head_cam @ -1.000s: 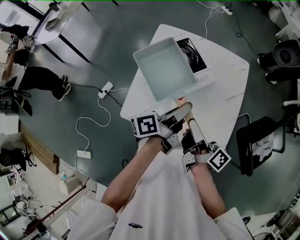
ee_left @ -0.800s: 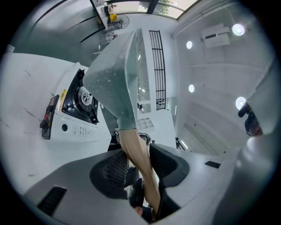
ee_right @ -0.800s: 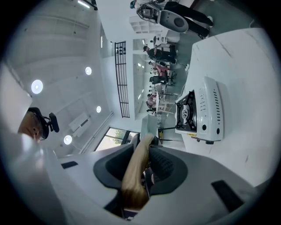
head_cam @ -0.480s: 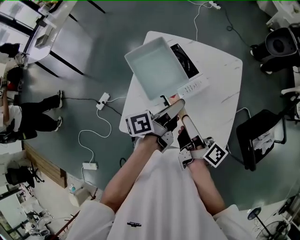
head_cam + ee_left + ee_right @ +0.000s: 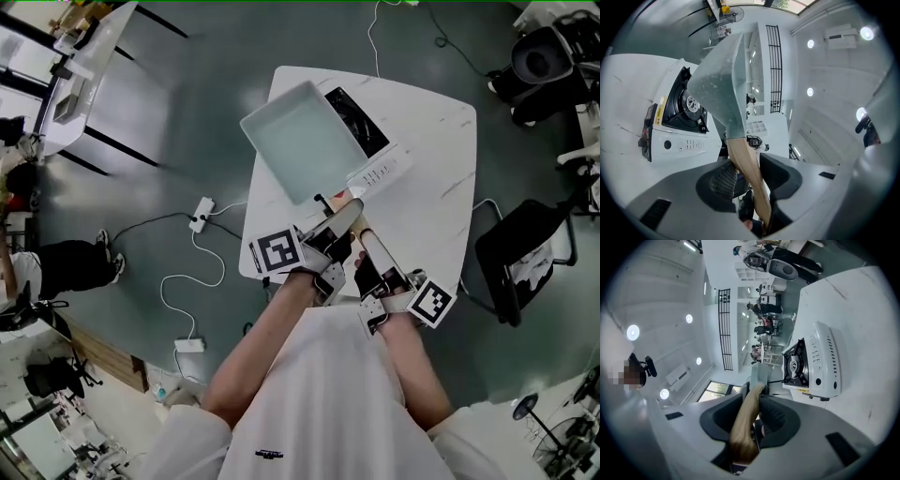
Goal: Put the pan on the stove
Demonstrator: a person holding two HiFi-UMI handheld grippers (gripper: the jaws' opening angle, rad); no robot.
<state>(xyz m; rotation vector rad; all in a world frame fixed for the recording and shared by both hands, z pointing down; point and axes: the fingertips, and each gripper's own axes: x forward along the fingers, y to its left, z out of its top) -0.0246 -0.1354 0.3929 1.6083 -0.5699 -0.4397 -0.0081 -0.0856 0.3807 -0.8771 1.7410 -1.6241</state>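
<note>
1. Gripping the pan (image 5: pixel 302 141) is shared by both grippers. This pale, square vessel is held clear of the table by its wooden handle (image 5: pixel 747 161), which passes between both sets of jaws.
2. Left gripper (image 5: pixel 746 177): jaws part-way closed, pads clamped on the handle. The pan body stands directly ahead of and above the jaw tips.
3. Right gripper (image 5: pixel 751 414): jaws part-way closed on the same handle, nearer its free end. Only an edge-on sliver of the pan shows past the jaw tips.
4. Stove (image 5: pixel 813 364): white, single burner, burner exposed. It lies ahead and right of the right jaws, and ahead and left of the left jaws.
5. Table (image 5: pixel 431 187): white top bearing the stove, below both grippers.
</note>
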